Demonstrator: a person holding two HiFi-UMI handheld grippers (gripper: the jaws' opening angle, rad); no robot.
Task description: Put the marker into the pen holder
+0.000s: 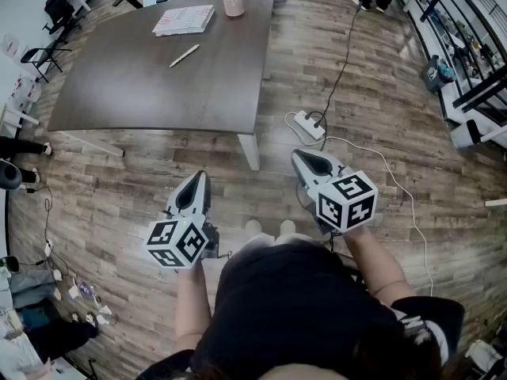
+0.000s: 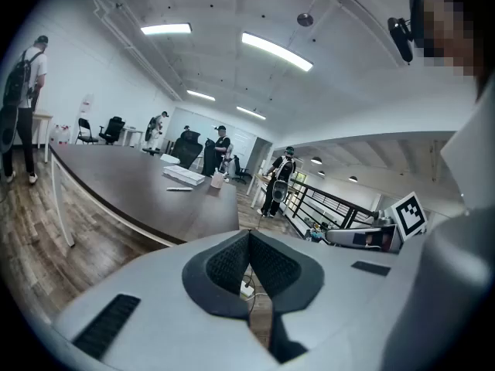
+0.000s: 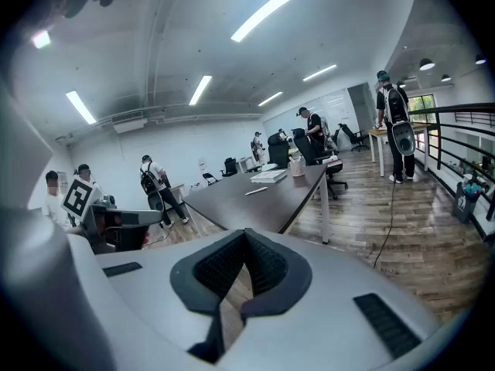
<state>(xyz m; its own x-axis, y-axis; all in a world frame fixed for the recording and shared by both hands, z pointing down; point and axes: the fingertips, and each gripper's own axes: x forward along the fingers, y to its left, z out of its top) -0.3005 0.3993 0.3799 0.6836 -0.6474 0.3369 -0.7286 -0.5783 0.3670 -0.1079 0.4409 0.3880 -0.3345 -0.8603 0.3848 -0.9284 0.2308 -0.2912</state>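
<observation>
1. On the far half of the dark table (image 1: 142, 85), the marker (image 1: 184, 55) lies flat by itself. It is well apart from the pink pen holder (image 1: 233, 3), which stands near the far edge beside a stack of papers (image 1: 184, 20).
2. None of the task is done yet: the marker is neither lifted nor in the holder.
3. The left gripper (image 1: 198, 177) is clenched, its jaws together with nothing between them. The right gripper (image 1: 299, 155) is closed and empty too. Both hang over the wooden floor (image 1: 372, 109), short of the table's near edge.
4. By my judgement everything is left to do: step up to the table, open one gripper, grasp the marker, carry it over the holder and release it inside.
</observation>
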